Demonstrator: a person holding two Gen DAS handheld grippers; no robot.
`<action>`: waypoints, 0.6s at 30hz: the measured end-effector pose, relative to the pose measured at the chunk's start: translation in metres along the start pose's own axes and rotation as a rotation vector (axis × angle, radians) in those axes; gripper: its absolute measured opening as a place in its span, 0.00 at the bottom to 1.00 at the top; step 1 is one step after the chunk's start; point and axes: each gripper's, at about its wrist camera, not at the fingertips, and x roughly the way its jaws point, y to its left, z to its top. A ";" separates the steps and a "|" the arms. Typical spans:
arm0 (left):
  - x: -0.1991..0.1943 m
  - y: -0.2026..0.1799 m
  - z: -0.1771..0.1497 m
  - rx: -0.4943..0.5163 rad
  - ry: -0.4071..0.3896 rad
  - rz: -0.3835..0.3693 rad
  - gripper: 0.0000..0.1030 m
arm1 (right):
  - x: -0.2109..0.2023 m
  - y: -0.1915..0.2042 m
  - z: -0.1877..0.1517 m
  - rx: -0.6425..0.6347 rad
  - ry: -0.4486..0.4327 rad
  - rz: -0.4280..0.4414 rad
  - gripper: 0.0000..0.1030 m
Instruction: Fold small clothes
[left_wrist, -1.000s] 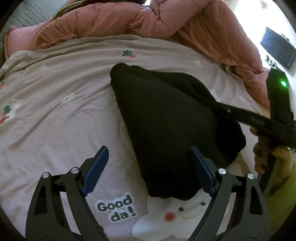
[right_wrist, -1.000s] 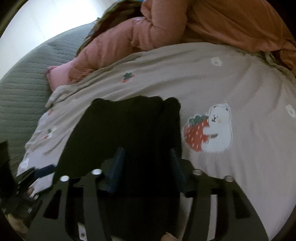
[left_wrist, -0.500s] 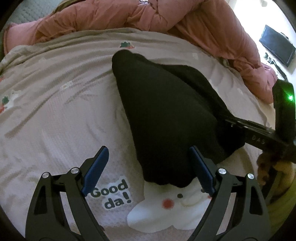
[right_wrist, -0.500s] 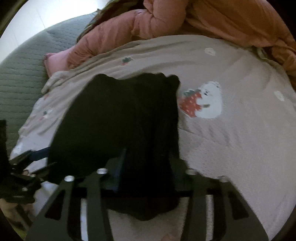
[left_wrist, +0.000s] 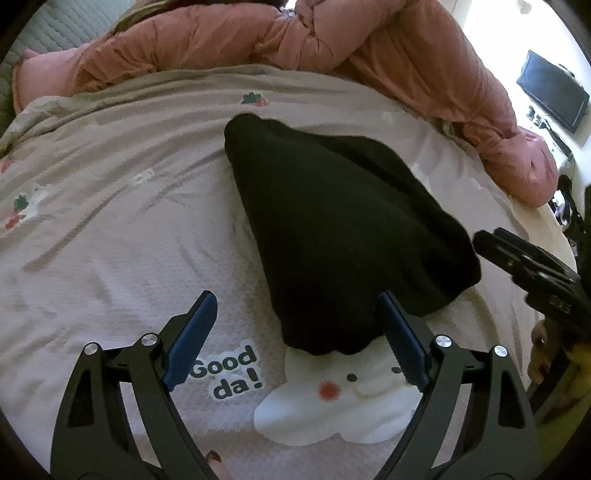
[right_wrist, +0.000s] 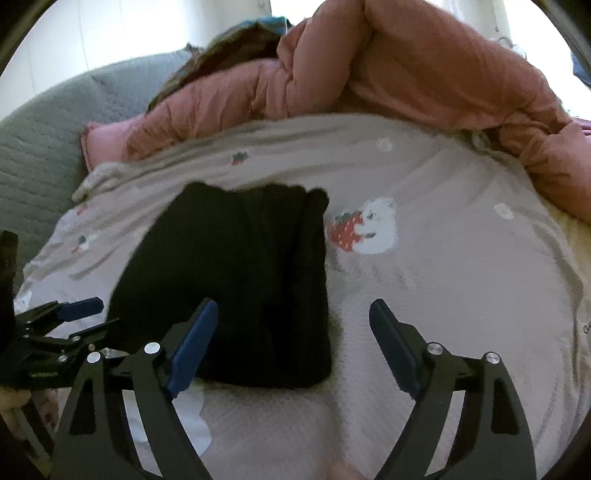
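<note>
A black folded garment (left_wrist: 332, 236) lies flat on the pinkish-grey bed sheet (left_wrist: 110, 221); it also shows in the right wrist view (right_wrist: 236, 280). My left gripper (left_wrist: 295, 332) is open and empty, just short of the garment's near edge, its right finger beside that edge. My right gripper (right_wrist: 291, 343) is open and empty, above the garment's near right corner. The right gripper shows at the right edge of the left wrist view (left_wrist: 532, 266), clear of the cloth. The left gripper shows at the left of the right wrist view (right_wrist: 70, 321).
A rumpled pink quilt (left_wrist: 295, 40) lies along the far side of the bed (right_wrist: 406, 74). A grey-green quilted headboard (right_wrist: 40, 140) stands at the left. The sheet carries a "Good da!" print (left_wrist: 229, 373) and a bear with strawberry print (right_wrist: 365, 230). A dark screen (left_wrist: 554, 88) is far right.
My right gripper has opened, let go of the black garment and drawn back from it. The garment now lies flat. My left gripper stayed open and hardly moved.
</note>
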 end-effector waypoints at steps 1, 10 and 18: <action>-0.005 -0.001 0.001 0.001 -0.007 -0.002 0.79 | -0.007 0.000 0.000 -0.001 -0.014 -0.001 0.90; -0.046 -0.008 0.000 0.028 -0.098 0.027 0.91 | -0.057 0.008 -0.012 -0.032 -0.116 -0.018 0.94; -0.069 -0.012 -0.021 0.057 -0.119 0.071 0.91 | -0.084 0.020 -0.023 -0.051 -0.156 -0.030 0.96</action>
